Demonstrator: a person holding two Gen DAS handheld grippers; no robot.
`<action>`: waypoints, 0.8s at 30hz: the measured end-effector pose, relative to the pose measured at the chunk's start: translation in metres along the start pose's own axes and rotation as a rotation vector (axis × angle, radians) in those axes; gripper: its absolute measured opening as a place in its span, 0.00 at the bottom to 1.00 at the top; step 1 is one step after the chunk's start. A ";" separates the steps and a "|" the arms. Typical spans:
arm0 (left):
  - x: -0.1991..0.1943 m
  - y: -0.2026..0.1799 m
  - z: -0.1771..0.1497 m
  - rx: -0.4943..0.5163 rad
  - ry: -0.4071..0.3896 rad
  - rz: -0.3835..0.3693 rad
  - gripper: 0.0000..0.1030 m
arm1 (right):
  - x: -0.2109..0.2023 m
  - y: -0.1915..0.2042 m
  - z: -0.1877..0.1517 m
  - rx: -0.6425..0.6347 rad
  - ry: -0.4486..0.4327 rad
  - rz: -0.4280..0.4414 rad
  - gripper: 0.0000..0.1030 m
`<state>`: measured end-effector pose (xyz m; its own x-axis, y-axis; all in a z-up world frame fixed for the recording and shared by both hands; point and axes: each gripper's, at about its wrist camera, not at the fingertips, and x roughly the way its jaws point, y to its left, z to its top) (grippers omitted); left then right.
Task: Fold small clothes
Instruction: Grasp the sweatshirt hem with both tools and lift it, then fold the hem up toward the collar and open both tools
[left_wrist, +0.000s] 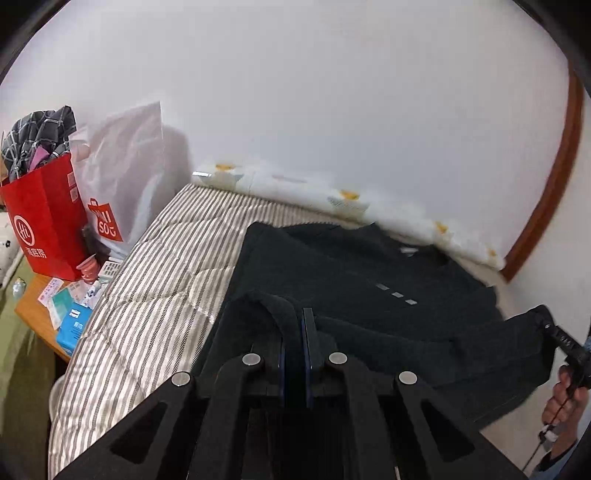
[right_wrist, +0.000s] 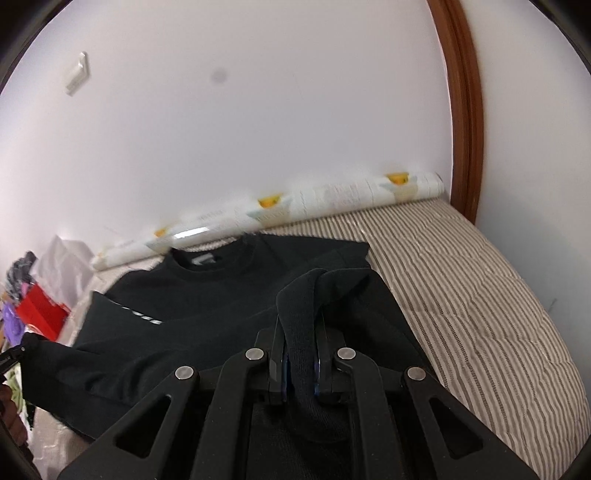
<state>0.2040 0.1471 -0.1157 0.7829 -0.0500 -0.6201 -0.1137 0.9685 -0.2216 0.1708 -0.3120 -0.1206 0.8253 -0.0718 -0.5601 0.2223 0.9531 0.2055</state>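
A black sweatshirt (left_wrist: 354, 273) lies on the striped bed, collar toward the wall, with small grey marks on its chest; it also shows in the right wrist view (right_wrist: 207, 295). My left gripper (left_wrist: 294, 332) is shut on a bottom corner of the sweatshirt, lifted off the bed. My right gripper (right_wrist: 301, 350) is shut on the other bottom corner and shows at the right edge of the left wrist view (left_wrist: 554, 332). The hem hangs between the two grippers above the bed.
The striped quilt (left_wrist: 147, 295) covers the bed. A rolled white mat (right_wrist: 295, 210) lies along the white wall. A red bag (left_wrist: 44, 221), a white shopping bag (left_wrist: 118, 177) and small boxes sit on a side table at left. A brown wooden frame (right_wrist: 461, 110) stands at right.
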 end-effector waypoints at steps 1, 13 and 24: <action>0.008 0.001 0.000 0.000 0.015 0.011 0.07 | 0.008 -0.002 -0.001 0.003 0.011 -0.005 0.09; 0.039 0.007 -0.002 -0.007 0.101 0.019 0.10 | 0.048 0.000 -0.012 -0.065 0.138 -0.114 0.19; -0.013 0.003 -0.033 0.060 0.088 -0.060 0.46 | -0.042 0.008 -0.041 -0.120 0.097 -0.129 0.48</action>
<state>0.1732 0.1427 -0.1327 0.7305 -0.1272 -0.6710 -0.0292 0.9758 -0.2168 0.1168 -0.2894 -0.1287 0.7390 -0.1724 -0.6513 0.2546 0.9665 0.0331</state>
